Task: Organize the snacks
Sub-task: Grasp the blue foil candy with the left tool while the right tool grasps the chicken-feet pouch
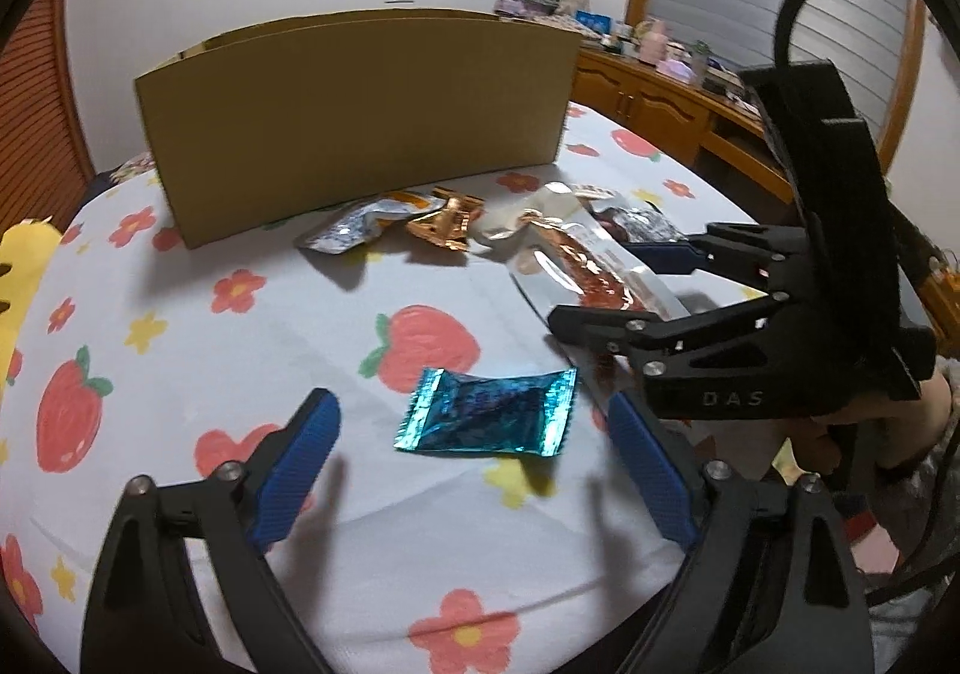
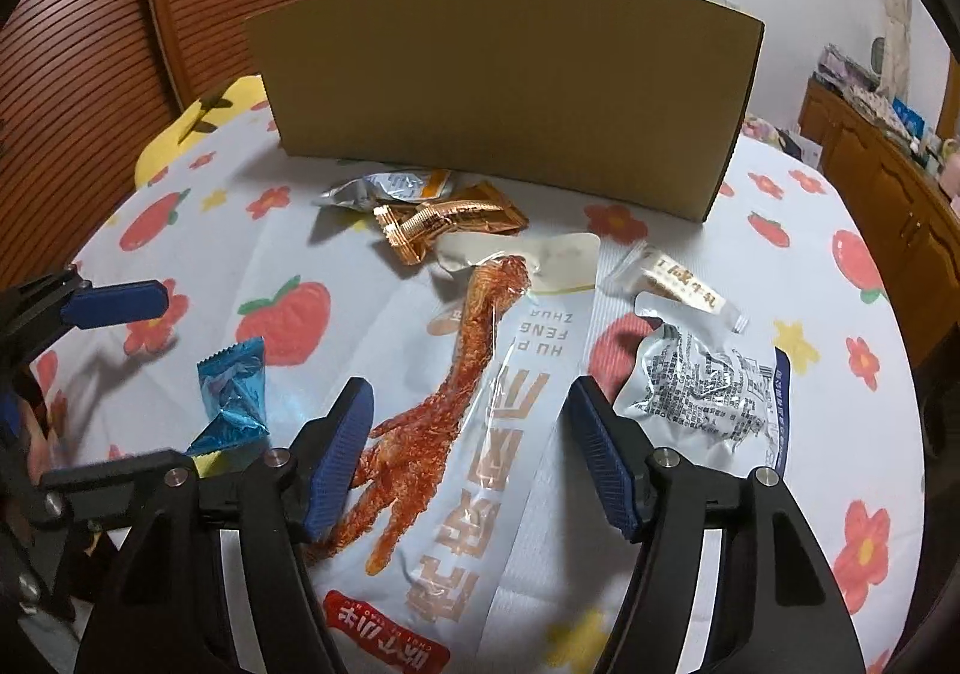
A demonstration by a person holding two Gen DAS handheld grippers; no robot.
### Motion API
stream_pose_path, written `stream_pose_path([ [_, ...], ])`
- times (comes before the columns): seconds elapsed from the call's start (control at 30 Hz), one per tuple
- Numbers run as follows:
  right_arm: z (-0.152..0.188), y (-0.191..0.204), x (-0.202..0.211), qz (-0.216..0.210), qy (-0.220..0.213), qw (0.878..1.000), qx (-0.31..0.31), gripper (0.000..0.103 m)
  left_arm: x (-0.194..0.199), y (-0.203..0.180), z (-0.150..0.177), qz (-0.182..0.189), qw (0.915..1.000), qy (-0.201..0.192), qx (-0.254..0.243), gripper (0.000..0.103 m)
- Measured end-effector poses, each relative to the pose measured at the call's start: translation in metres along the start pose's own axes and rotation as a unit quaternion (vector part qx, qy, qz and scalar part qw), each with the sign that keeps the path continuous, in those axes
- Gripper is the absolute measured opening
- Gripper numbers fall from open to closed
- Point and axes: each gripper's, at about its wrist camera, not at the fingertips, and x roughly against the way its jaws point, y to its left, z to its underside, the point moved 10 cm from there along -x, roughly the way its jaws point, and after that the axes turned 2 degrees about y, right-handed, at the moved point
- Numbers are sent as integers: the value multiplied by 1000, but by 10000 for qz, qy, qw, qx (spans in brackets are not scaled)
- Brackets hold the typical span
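Observation:
A shiny blue candy wrapper (image 1: 489,411) lies on the strawberry-print tablecloth (image 1: 240,362), between the fingers of my open, empty left gripper (image 1: 474,434). It also shows in the right wrist view (image 2: 234,395). My right gripper (image 2: 468,434) is open with its fingers on either side of a long chicken-foot snack pack (image 2: 480,392), which lies flat on the cloth. That gripper shows in the left wrist view (image 1: 606,284) over the same pack (image 1: 588,272). A tall cardboard box (image 2: 510,86) stands at the back.
In front of the box lie an orange foil packet (image 2: 444,224) and a silver-orange packet (image 2: 390,188). Right of the long pack lie a silver pouch (image 2: 696,380) and a small beige bar (image 2: 678,284). A yellow cushion (image 1: 18,278) is at the left edge. A wooden cabinet (image 2: 888,194) stands right.

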Motion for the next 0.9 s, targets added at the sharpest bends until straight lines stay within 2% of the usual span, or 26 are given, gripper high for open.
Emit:
stream_pose_path([
  [0.07, 0, -1, 0, 7, -32, 10000, 10, 69, 0, -3, -1, 64, 10000, 26, -35, 76],
  [0.13, 0, -1, 0, 7, -56, 10000, 9, 69, -2, -7, -2, 107, 9998, 77, -135, 61],
  [0.43, 1, 1, 0, -21, -73, 10000, -1, 69, -20, -15, 6, 32, 9966, 402, -719, 60],
  [0.6, 1, 1, 0, -23, -76, 10000, -3, 69, -26, -17, 4, -71, 9949, 436, -910, 60],
  [0.67, 1, 1, 0, -26, -75, 10000, -5, 69, -26, -15, 3, -42, 9953, 425, -873, 52],
  [0.7, 1, 1, 0, -25, -75, 10000, -3, 69, -25, -15, 3, 46, 9957, 430, -820, 39],
  [0.9, 1, 1, 0, -34, -75, 10000, -10, 69, -17, -10, 3, 20, 9966, 391, -728, 28],
])
